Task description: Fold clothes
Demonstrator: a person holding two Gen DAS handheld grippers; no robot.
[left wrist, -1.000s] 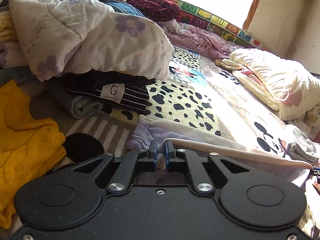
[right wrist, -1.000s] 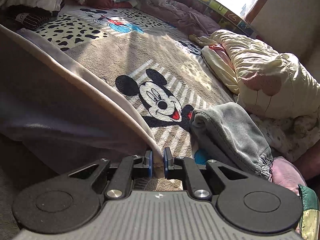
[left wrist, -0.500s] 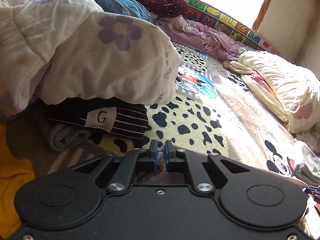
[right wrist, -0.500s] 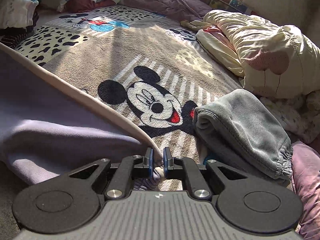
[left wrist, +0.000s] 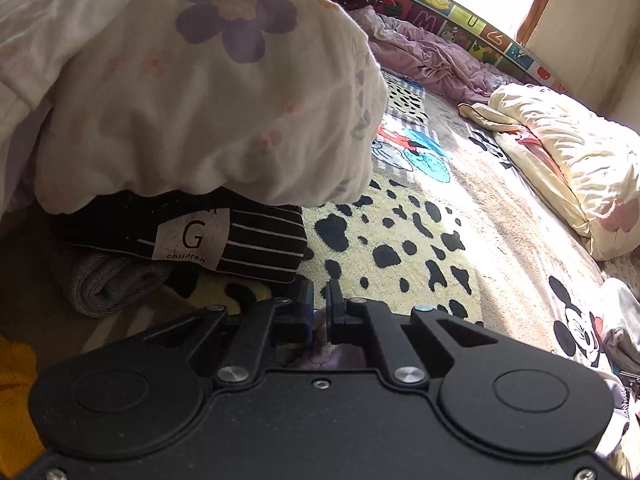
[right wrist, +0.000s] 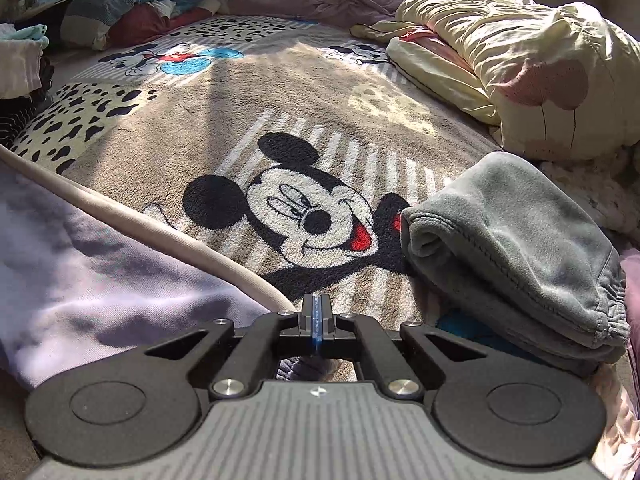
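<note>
A lavender garment (right wrist: pixel 100 280) with a beige hem (right wrist: pixel 168 236) lies spread on the Mickey Mouse blanket (right wrist: pixel 304 216), left of my right gripper (right wrist: pixel 316 316). That gripper is shut, its blue pads pressed together with no cloth showing between them; the hem ends just left of its fingers. In the left wrist view my left gripper (left wrist: pixel 319 312) is shut on a bunched bit of the lavender garment (left wrist: pixel 318 350), most of it hidden under the gripper body. It sits low, close to a folded black striped garment (left wrist: pixel 240 240).
A white flowered quilt (left wrist: pixel 180 80) overhangs the striped garment and a grey roll (left wrist: pixel 108 284). Yellow knitwear (left wrist: pixel 16 380) lies at far left. A folded grey fleece (right wrist: pixel 512 256) rests right of my right gripper, with a cream duvet (right wrist: pixel 520 60) behind it. More clothes are piled along the back.
Both grippers moved forward and lower over the bed. The right gripper's pads, held apart by cloth before, now touch. The left gripper came closer to the striped garment and the quilt.
</note>
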